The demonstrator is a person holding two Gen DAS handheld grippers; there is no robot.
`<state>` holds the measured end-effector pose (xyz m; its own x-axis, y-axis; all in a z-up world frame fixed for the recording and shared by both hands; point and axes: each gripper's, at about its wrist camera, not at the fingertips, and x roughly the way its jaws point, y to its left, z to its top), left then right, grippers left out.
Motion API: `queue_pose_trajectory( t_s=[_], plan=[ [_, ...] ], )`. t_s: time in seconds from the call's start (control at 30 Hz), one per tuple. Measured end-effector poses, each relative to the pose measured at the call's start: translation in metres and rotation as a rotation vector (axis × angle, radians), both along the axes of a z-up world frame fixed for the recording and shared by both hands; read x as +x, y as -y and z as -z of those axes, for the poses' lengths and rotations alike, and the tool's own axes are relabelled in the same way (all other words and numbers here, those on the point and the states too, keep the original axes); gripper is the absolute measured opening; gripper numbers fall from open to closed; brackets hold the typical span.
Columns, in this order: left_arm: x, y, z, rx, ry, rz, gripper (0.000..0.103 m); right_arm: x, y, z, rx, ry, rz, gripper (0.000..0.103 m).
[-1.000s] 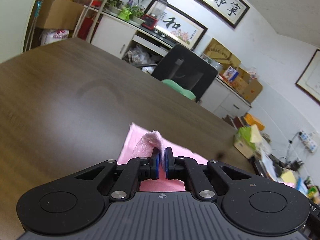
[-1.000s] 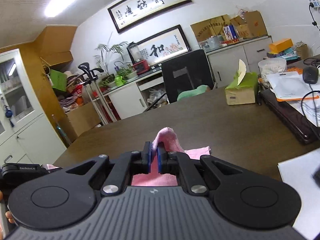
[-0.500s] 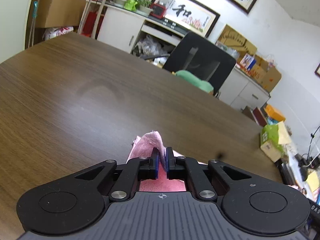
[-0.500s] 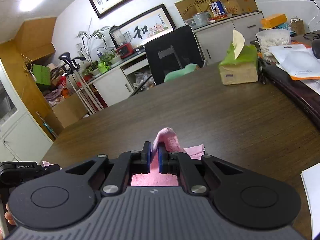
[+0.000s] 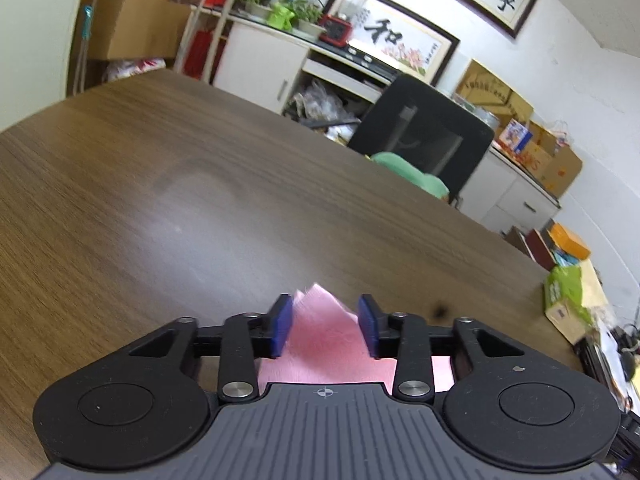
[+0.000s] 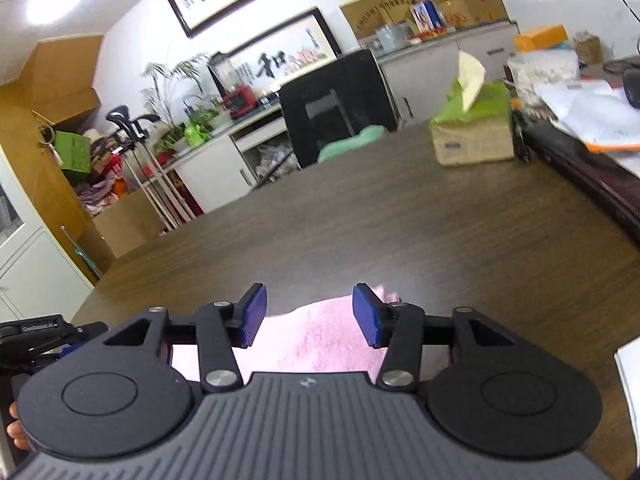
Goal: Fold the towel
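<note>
A pink towel (image 5: 326, 340) lies on the dark wooden table (image 5: 200, 184). In the left wrist view my left gripper (image 5: 325, 322) is open, and a corner of the towel sits loose between its blue pads (image 5: 281, 326). In the right wrist view my right gripper (image 6: 307, 314) is open over the towel (image 6: 316, 340), which lies flat below its blue pads (image 6: 370, 316). The left gripper's body (image 6: 36, 332) shows at the left edge of the right wrist view.
A tissue box with a green top (image 6: 474, 136) stands at the table's far right, beside papers (image 6: 592, 112) and a dark case (image 6: 588, 176). A black office chair (image 6: 336, 104) with a green cushion stands behind the table. Cabinets and cardboard boxes line the wall.
Both grippers were shut on raised towel corners. Now both have opened and the towel has dropped from them onto the table.
</note>
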<state>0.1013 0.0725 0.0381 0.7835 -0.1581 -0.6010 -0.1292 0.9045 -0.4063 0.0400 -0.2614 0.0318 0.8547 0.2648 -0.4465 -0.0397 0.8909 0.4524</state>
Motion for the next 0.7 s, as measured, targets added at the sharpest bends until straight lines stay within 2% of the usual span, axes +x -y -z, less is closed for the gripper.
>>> queue_pose_trajectory(
  t_s=[0.17, 0.3, 0.4, 0.47, 0.6, 0.7],
  plan=[
    [-0.009, -0.013, -0.008, -0.003, 0.033, 0.013, 0.040, -0.009, -0.004, 0.000, -0.016, 0.005, -0.024, 0.051],
    [-0.024, -0.018, -0.010, 0.016, 0.027, 0.071, 0.040, -0.016, -0.008, -0.001, -0.029, 0.009, -0.043, 0.052],
    [-0.034, -0.015, -0.006, 0.040, 0.023, 0.119, 0.040, -0.022, -0.011, -0.001, -0.039, 0.012, -0.058, 0.054],
    [-0.038, -0.014, -0.004, 0.050, 0.024, 0.128, 0.040, -0.024, -0.011, -0.001, -0.046, 0.009, -0.066, 0.060],
    [-0.043, -0.010, 0.001, 0.077, 0.034, 0.133, 0.043, -0.004, -0.001, 0.000, -0.060, -0.062, -0.069, 0.062],
    [-0.045, -0.009, 0.003, 0.087, 0.037, 0.126, 0.051, 0.007, 0.005, 0.003, -0.072, -0.115, -0.062, 0.060]
  ],
)
